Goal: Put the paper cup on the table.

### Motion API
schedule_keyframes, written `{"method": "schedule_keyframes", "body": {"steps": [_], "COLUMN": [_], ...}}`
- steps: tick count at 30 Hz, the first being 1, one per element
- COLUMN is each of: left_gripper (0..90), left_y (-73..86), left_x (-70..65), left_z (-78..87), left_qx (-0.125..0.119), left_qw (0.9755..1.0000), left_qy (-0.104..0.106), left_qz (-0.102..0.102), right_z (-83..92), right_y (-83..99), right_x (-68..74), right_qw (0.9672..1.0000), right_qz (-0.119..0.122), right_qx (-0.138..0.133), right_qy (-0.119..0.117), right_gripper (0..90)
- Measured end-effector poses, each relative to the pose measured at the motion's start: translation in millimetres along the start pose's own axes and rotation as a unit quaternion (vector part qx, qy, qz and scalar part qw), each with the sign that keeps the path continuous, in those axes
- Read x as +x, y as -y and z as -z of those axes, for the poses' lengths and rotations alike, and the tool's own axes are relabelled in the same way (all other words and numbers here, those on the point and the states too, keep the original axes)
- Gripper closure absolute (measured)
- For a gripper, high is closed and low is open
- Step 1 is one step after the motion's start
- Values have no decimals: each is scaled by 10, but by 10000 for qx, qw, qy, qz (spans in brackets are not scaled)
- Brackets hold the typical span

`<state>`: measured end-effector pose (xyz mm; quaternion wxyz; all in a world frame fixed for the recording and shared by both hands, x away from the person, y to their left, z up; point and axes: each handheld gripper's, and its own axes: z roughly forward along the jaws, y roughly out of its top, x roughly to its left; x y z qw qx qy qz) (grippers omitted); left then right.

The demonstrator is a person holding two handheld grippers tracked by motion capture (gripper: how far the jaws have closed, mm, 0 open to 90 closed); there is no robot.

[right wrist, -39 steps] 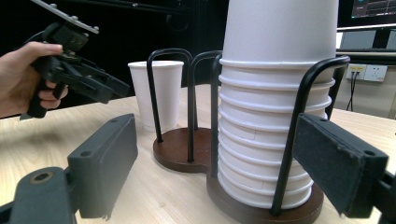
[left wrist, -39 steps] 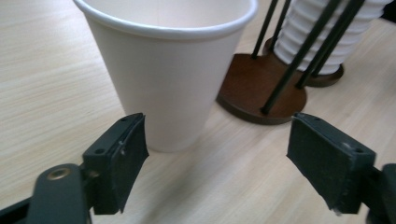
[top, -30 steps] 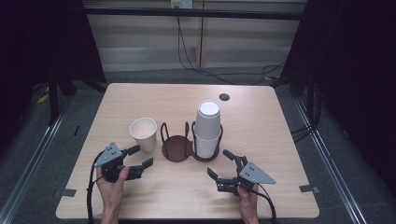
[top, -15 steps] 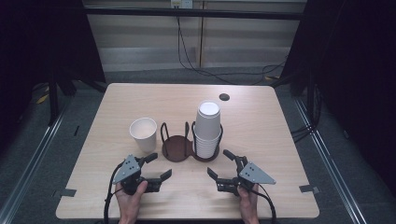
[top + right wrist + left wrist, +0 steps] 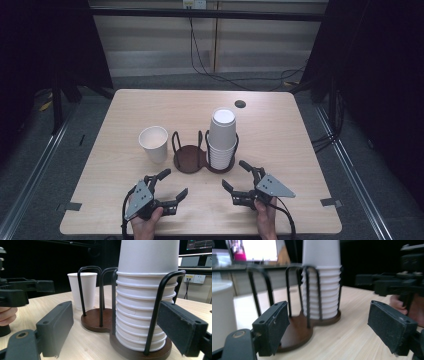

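Observation:
A dark wooden two-ring cup holder (image 5: 190, 161) stands mid-table. Its right ring holds a stack of upside-down white paper cups (image 5: 221, 137); its left ring holds nothing. A single white cup (image 5: 153, 143) stands upright just left of the holder. My left gripper (image 5: 174, 183) is open near the front edge, pointing at the holder (image 5: 297, 330) and the stack (image 5: 322, 285). My right gripper (image 5: 235, 175) is open in front of the stack (image 5: 142, 302), apart from it. In the right gripper view the single cup (image 5: 82, 290) stands behind the empty ring (image 5: 96, 320).
A small dark round hole (image 5: 240, 104) sits near the table's far edge. Grey tape marks (image 5: 72, 206) lie at the front corners. Cables run over the floor behind the table (image 5: 300, 140). Bare tabletop lies left and right of the holder.
My left gripper has moved right and closer to the front edge, from the table's left side to in front of the holder. The right gripper has stayed still.

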<state>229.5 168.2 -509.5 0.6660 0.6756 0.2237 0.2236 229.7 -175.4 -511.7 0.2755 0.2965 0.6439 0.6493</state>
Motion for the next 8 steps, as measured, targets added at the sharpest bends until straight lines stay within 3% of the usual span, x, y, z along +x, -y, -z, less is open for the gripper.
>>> {"method": "schedule_keyframes", "body": {"steps": [1, 3, 6, 7, 8], "left_gripper": [164, 164, 172, 172, 172], "left_y": [3, 1, 1, 2, 2], "left_x": [-5, 12, 7, 3, 4], "left_z": [-6, -19, -23, -22, -22], "left_qx": [29, 33, 32, 37, 35], "left_qw": [9999, 10000, 10000, 9999, 9999], "left_qy": [-108, -39, -48, -70, -70], "left_qz": [105, 11, 64, 69, 68], "right_z": [0, 1, 9, 28, 28], "right_y": [0, -3, -9, -24, -24], "right_x": [0, -5, -2, -7, -7], "right_qw": [10000, 10000, 9999, 9994, 9994], "right_qz": [1, -15, -52, -96, -96], "right_qx": [0, 33, 107, 313, 313], "right_qy": [2, -1, 20, 104, 104], "right_gripper": [136, 136, 135, 136, 136]}}
